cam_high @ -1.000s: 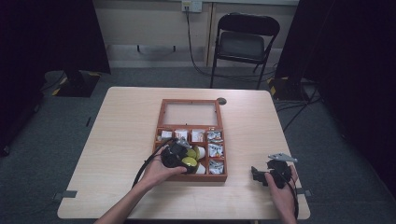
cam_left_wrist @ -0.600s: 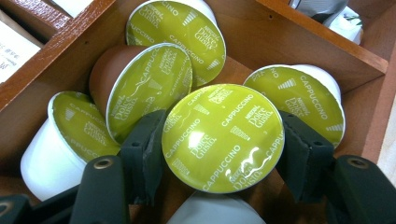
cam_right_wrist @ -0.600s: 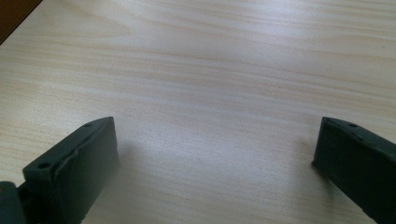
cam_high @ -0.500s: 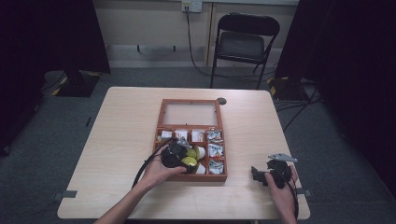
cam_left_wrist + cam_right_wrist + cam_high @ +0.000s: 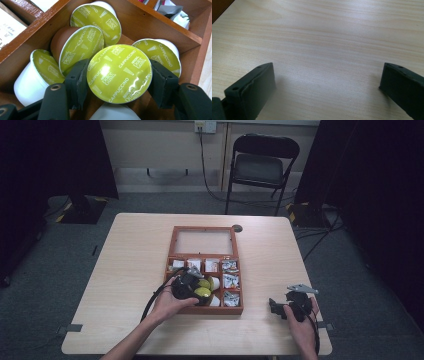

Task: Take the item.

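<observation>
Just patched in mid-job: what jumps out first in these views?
The shiny green cappuccino capsule grabs the eye: the left claw is shut on it, both pads pressed against its sides, amid a pile of like capsules in a near compartment of the wooden box at the table's middle. The right claw stands open over bare table, off to the box's right.

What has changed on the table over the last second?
Very little. The left gripper has just been closing and now clamps a green-lidded capsule between its jaws, inside the wooden box. Neither hand has visibly moved. The right gripper rests as before over the bare table near the front right corner, jaws apart with nothing between them. The box and the other capsules lie where they did.
</observation>
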Demonstrator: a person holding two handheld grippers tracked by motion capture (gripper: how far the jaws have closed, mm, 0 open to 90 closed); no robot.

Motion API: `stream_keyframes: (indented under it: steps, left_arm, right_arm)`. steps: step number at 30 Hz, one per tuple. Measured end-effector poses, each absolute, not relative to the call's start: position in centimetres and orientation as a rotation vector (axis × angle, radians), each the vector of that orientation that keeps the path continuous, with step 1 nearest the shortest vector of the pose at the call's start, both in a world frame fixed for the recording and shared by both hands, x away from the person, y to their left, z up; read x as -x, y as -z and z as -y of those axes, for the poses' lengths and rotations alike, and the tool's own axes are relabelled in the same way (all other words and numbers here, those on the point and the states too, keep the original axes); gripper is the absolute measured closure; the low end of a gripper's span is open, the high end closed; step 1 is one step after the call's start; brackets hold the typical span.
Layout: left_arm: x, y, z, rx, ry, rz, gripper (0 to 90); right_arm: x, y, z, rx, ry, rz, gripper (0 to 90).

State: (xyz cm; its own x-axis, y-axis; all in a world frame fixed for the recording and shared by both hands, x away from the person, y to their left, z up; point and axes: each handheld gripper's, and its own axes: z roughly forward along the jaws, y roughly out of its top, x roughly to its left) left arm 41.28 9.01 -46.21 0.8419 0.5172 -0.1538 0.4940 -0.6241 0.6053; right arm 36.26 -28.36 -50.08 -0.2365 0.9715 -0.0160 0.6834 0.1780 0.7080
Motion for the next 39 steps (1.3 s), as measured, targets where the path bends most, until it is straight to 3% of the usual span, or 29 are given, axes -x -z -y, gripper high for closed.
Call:
stream_keyframes:
  steps: [39]
  left_arm:
    - [-41.1, 43.5, -11.1, -2.165, -0.058, -0.722, 38.9]
  right_arm:
    - [-36.3, 50.1, 28.4, -1.554, -0.811, -1.990, 0.0]
